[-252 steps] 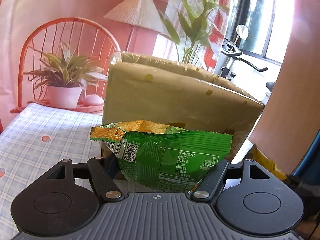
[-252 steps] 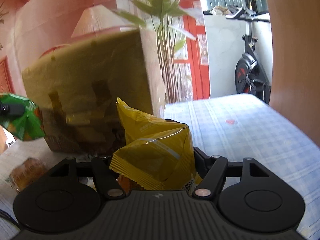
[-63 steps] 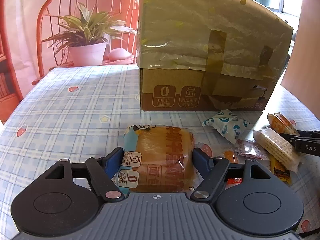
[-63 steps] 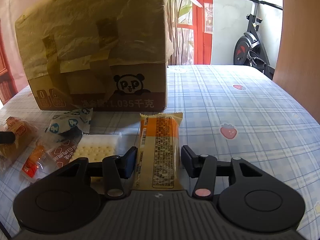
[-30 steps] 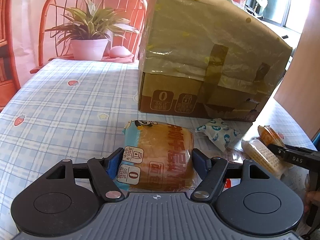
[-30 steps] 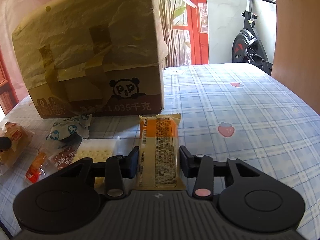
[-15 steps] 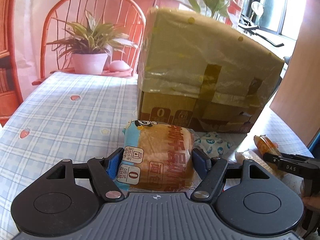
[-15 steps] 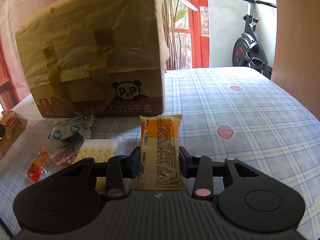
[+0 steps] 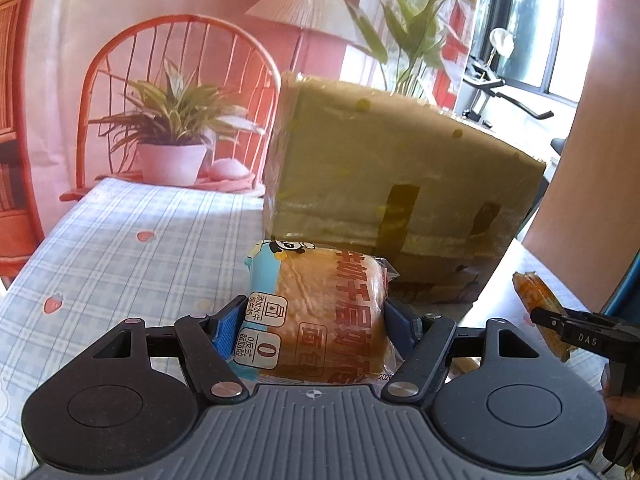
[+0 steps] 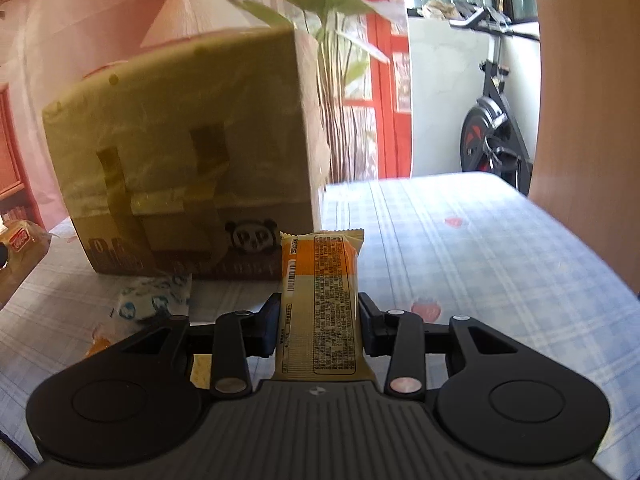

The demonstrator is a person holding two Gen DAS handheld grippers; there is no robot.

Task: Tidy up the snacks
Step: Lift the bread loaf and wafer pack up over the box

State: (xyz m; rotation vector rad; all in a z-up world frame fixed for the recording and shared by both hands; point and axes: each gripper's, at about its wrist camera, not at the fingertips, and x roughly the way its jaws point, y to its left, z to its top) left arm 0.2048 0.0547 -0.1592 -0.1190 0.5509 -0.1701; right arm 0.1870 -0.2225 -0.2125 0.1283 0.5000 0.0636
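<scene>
My left gripper is shut on a wrapped bread pack with a blue end and red lettering, held above the checked tablecloth. My right gripper is shut on an orange-and-cream snack bar, also lifted off the cloth. The tall cardboard box, taped and wrapped in film, stands just beyond both; its panda print shows in the right wrist view. The right gripper's finger and its bar appear at the right edge of the left wrist view. The box's top opening is hidden.
A blue-and-white wrapped snack and a small orange packet lie on the cloth in front of the box. A potted plant and a red chair back stand at the far end. An exercise bike stands beyond the table.
Both grippers have risen with their snacks off the table, and the view has tilted upward. The box now sits lower in both frames. The grips have not altered.
</scene>
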